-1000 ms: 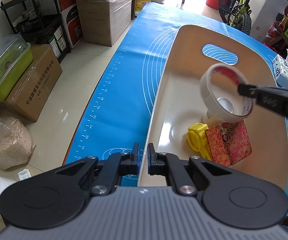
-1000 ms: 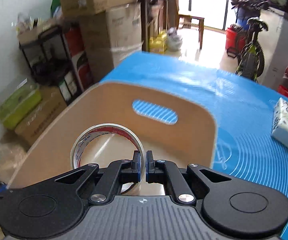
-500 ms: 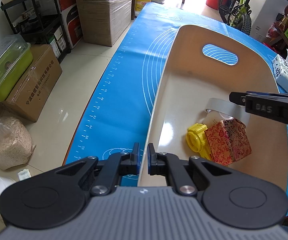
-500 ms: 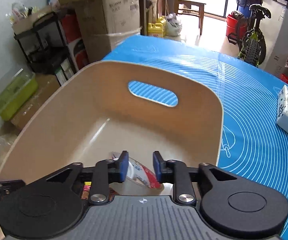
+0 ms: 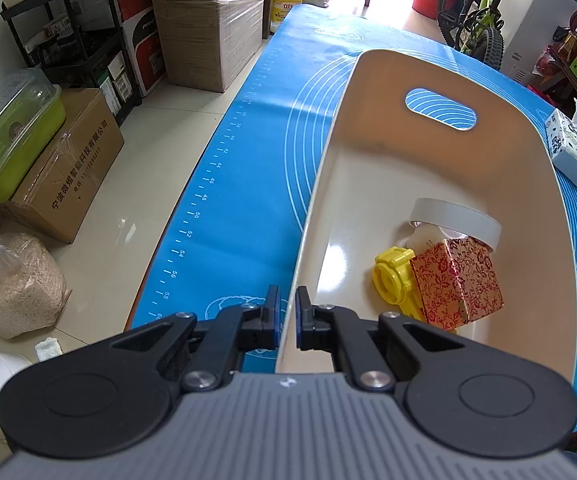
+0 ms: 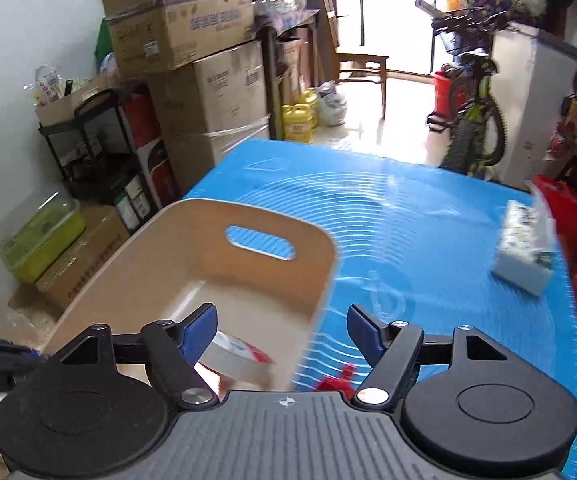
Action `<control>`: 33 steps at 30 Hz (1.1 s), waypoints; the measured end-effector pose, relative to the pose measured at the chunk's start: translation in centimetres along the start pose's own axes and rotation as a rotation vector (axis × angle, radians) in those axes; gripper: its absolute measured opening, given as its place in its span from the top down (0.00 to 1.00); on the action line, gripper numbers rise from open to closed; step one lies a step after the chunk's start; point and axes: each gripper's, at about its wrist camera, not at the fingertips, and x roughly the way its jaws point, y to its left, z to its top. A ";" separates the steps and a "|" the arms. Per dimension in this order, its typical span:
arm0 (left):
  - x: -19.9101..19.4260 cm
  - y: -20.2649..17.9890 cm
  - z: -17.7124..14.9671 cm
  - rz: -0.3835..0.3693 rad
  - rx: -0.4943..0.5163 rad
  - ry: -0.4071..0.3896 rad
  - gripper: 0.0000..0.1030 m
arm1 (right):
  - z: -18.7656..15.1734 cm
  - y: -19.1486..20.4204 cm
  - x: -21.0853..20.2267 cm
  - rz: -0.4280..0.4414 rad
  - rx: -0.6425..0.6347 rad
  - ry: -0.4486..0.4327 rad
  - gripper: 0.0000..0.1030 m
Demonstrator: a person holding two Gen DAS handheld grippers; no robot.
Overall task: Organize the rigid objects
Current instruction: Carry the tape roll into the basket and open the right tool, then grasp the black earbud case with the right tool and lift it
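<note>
Left gripper (image 5: 286, 312) clamped on bin (image 5: 440, 160) rim; right gripper (image 6: 281, 328) opening, empty, above tape roll (image 6: 234, 356) inside bin.

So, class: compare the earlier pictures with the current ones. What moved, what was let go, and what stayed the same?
The right gripper carried the white roll of tape down into the beige plastic bin, let it go and pulled back; its jaws are opening with nothing between them. The roll now lies on the white bottle beside the red patterned box. The left gripper stayed clamped on the bin's rim; the yellow cap did not move.
</note>
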 end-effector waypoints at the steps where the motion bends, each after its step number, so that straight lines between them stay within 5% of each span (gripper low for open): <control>1: 0.0 0.0 0.0 0.000 0.000 0.000 0.91 | -0.3 -0.6 -0.5 -0.015 0.002 0.002 0.24; 9: 0.0 0.0 0.0 0.000 0.000 0.000 0.91 | -5.1 -4.5 -1.1 -0.105 0.014 0.128 0.24; 18: 0.0 0.0 0.0 0.000 0.000 0.000 0.91 | -10.9 -5.9 2.3 -0.075 -0.010 0.375 0.24; 33: 0.0 0.0 0.0 0.000 0.000 0.000 0.91 | -13.7 -4.1 4.9 -0.039 -0.090 0.493 0.33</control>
